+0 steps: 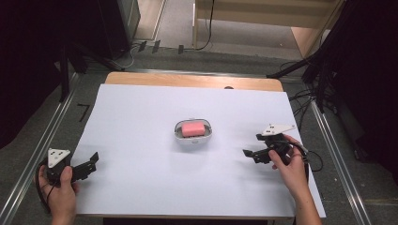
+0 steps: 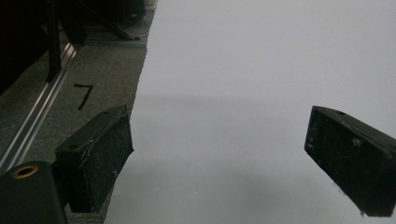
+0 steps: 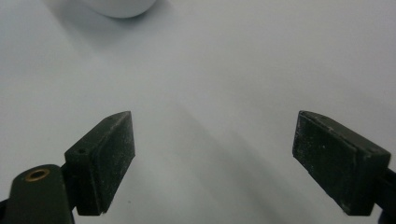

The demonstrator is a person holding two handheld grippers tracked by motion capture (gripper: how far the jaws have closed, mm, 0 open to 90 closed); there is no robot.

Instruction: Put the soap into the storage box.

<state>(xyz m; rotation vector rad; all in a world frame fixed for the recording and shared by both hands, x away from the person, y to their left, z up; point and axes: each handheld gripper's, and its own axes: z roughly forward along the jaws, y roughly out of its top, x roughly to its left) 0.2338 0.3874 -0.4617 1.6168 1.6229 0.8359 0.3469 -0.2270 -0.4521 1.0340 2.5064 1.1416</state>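
Your right tongs [image 1: 251, 148] stand wide apart with nothing between them, hovering low over the white sheet on the counter [image 1: 141, 178]; in the right gripper view the two black jaws frame bare sheet, and the rim of the white dish [image 3: 122, 6] peeks in at the top edge, ahead and a little to the left of the jaws. Your left tongs [image 1: 95, 158] are just as wide and just as empty, parked at the near left edge of the sheet, with the grey floor and a black mark showing beside the left jaw in the left gripper view.

The thing to go for is the pink soap bar [image 1: 192, 129], lying flat inside the white dish [image 1: 193, 137] near the middle of the counter, well apart from both tongs but nearer to the right ones. My reading is that you are at the approach step: nothing is gripped yet, and the right side looks the likelier to reach in.

The next move calls for carrying the right tongs forward and leftward over the dish, then lowering so one jaw passes each long side of the bar without catching the dish wall.

Your right hand [image 1: 288, 164] grips its handle from behind, forearm running in from the bottom right, jaws aimed left toward the dish. Your left hand [image 1: 60, 185] rests low at the counter's corner, jaws aimed right.
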